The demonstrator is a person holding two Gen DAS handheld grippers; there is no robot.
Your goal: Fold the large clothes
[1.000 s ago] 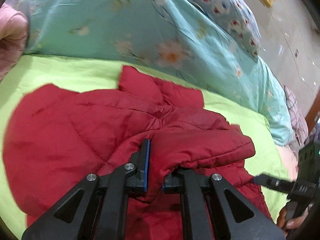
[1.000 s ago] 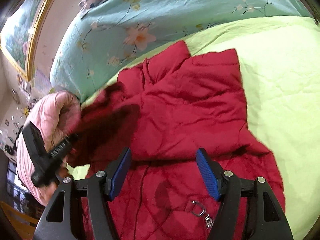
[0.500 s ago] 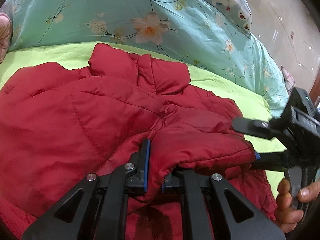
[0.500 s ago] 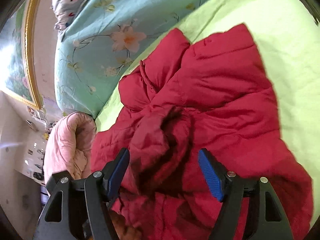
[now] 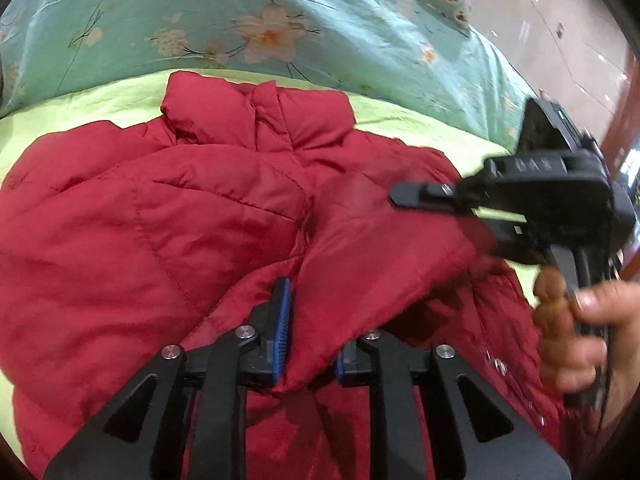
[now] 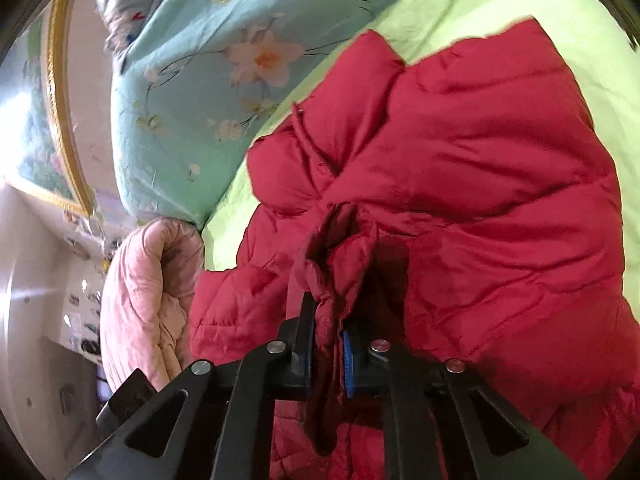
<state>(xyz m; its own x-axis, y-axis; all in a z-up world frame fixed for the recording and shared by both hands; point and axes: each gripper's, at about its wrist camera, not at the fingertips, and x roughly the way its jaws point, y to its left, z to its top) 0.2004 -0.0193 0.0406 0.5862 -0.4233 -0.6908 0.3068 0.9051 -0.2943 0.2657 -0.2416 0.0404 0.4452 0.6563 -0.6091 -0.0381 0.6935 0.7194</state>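
Both of our tools pinch the red jacket (image 5: 200,220) on the bed (image 5: 100,100): the left hand-held gripper (image 5: 310,340) grips a sleeve fold, the right hand-held gripper (image 6: 328,344) its cuff, which we judge should next be laid across the body.

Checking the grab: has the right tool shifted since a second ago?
Yes. The right tool went from open to shut on the sleeve cuff of the red jacket, nearer the collar.

The quilt (image 5: 240,12) walls off the far side; the bare sheet (image 6: 500,8) beside the jacket (image 6: 500,180) looks passable, apparently.
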